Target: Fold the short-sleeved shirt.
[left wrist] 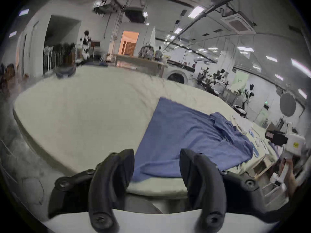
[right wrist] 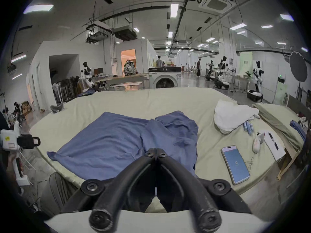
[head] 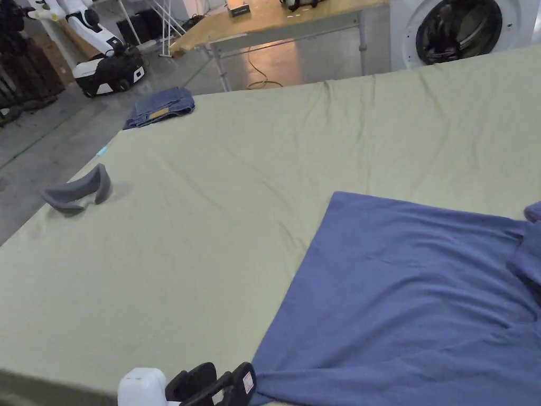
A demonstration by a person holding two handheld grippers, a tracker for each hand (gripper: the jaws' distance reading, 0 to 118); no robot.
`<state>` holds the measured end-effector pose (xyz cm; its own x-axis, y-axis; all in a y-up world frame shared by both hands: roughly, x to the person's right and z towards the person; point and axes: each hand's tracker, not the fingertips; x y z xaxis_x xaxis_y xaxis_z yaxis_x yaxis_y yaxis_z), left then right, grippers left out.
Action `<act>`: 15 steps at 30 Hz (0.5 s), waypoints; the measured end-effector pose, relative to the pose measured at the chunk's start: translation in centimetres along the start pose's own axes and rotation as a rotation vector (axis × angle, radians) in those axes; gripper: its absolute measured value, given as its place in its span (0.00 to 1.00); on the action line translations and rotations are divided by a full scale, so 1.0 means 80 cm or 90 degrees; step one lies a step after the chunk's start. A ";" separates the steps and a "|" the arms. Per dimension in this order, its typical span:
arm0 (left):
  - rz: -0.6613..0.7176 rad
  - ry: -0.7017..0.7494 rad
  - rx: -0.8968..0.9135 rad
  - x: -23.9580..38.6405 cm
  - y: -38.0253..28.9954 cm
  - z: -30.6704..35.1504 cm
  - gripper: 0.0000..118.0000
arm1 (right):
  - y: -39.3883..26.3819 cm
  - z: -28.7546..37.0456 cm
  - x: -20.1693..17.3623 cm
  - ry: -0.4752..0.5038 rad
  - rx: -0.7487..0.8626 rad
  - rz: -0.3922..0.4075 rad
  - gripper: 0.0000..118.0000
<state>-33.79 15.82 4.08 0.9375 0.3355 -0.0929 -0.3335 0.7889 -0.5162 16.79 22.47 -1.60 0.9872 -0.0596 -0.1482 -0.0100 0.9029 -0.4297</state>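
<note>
Head view: left hand-held gripper (head: 232,381) (jaws apart) beside blue shirt (head: 412,296).

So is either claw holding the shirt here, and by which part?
The left claw is open, holding nothing, near the blue shirt's corner. The right claw is shut over the shirt; whether it pinches fabric cannot be told.

No text, brand or number comes out sharp enough to read. The phone (right wrist: 235,164) on the bed shows a lit blue screen with a small white mark, and the left gripper (head: 232,383) carries a pale sticker, its print too small to tell.
</note>
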 end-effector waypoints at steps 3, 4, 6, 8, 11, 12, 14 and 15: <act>0.016 0.020 -0.013 -0.015 -0.013 -0.025 0.47 | -0.002 0.000 0.002 -0.007 -0.007 -0.005 0.00; 0.017 0.027 -0.022 -0.019 -0.016 -0.035 0.47 | -0.003 0.001 0.003 -0.009 -0.009 -0.008 0.00; 0.012 0.023 -0.053 -0.024 -0.021 -0.051 0.47 | -0.004 0.002 0.006 -0.016 -0.012 -0.013 0.00; 0.008 -0.011 -0.090 -0.029 -0.029 -0.072 0.47 | -0.008 0.003 0.012 -0.028 -0.014 -0.019 0.00; -0.023 0.039 -0.141 -0.025 -0.041 -0.093 0.24 | -0.013 0.005 0.021 -0.048 -0.024 -0.041 0.00; -0.033 0.065 -0.120 -0.024 -0.042 -0.091 0.19 | -0.015 0.007 0.024 -0.053 -0.026 -0.045 0.00; 0.029 0.020 -0.119 -0.028 -0.041 -0.089 0.10 | -0.016 0.012 0.029 -0.072 -0.028 -0.051 0.00; 0.054 0.011 -0.125 -0.031 -0.043 -0.092 0.07 | -0.017 0.014 0.032 -0.077 -0.028 -0.053 0.00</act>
<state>-34.26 8.50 -0.17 0.9091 0.3862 -0.1563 -0.3865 0.6419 -0.6622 19.48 21.53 -0.41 0.9968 -0.0798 -0.0028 0.0689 0.8774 -0.4749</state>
